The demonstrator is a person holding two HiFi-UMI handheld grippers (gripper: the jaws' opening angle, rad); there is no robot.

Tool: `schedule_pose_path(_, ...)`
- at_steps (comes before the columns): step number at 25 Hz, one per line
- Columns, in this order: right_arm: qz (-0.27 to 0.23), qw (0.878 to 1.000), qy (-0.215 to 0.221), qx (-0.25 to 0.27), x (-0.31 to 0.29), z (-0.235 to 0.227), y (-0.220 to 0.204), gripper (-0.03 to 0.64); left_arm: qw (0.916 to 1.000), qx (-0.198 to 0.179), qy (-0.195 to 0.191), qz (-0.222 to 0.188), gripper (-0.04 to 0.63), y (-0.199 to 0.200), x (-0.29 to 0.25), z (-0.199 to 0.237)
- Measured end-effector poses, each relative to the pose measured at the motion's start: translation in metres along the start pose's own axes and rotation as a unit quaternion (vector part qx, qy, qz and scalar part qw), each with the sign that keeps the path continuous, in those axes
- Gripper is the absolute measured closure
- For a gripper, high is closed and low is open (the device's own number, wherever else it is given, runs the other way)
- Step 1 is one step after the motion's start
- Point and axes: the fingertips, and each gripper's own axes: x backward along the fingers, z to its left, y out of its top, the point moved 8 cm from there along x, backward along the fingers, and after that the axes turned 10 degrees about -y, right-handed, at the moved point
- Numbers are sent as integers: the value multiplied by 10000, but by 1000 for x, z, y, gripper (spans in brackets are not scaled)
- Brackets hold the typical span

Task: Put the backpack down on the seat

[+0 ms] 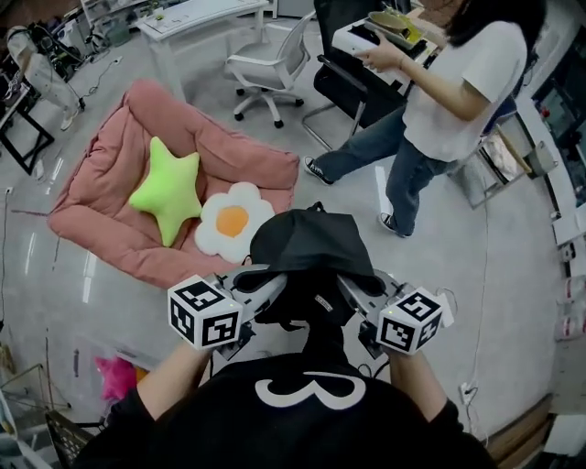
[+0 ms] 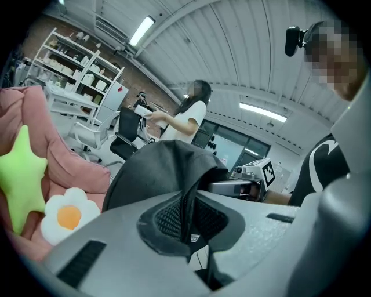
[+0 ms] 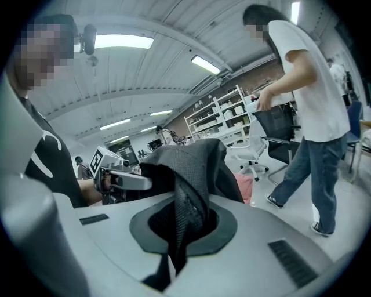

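A black backpack (image 1: 307, 252) hangs in the air in front of me, held from both sides. My left gripper (image 1: 267, 291) is shut on its mesh shoulder strap (image 2: 186, 216), which is pinched between the jaws in the left gripper view. My right gripper (image 1: 355, 291) is shut on the other mesh strap (image 3: 186, 217). The seat, a big pink floor cushion (image 1: 96, 188), lies ahead to the left on the grey floor. On it rest a green star pillow (image 1: 169, 192) and a white fried-egg pillow (image 1: 233, 220). The backpack hangs just right of the cushion's near corner.
A person in a white shirt and jeans (image 1: 449, 101) stands ahead to the right, at a black chair (image 1: 352, 69). A white office chair (image 1: 265, 64) and a white table (image 1: 201, 18) stand beyond the cushion. Something pink (image 1: 114, 376) lies at the lower left.
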Motion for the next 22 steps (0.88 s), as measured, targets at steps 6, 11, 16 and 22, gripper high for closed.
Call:
schedule_pose_path(6,246,9963,824,93,-48,-64,32,606,9965,300,713,-322,581,23,-36,37)
schedule_pose_path(11,499,9850,1593,429,-97,-108,77,606,9831,538,1547,-813,581,52,-58,61)
schedule_pose_path(16,658,9704,2165,845,-140,-126,113,605,9648,516,2275,-1216,581,75,-64,77)
schedule_pose_path(22,673,9504,2720,1353,-193,-116,150,604,9396,476,2974,-1624,581,93,-48,87)
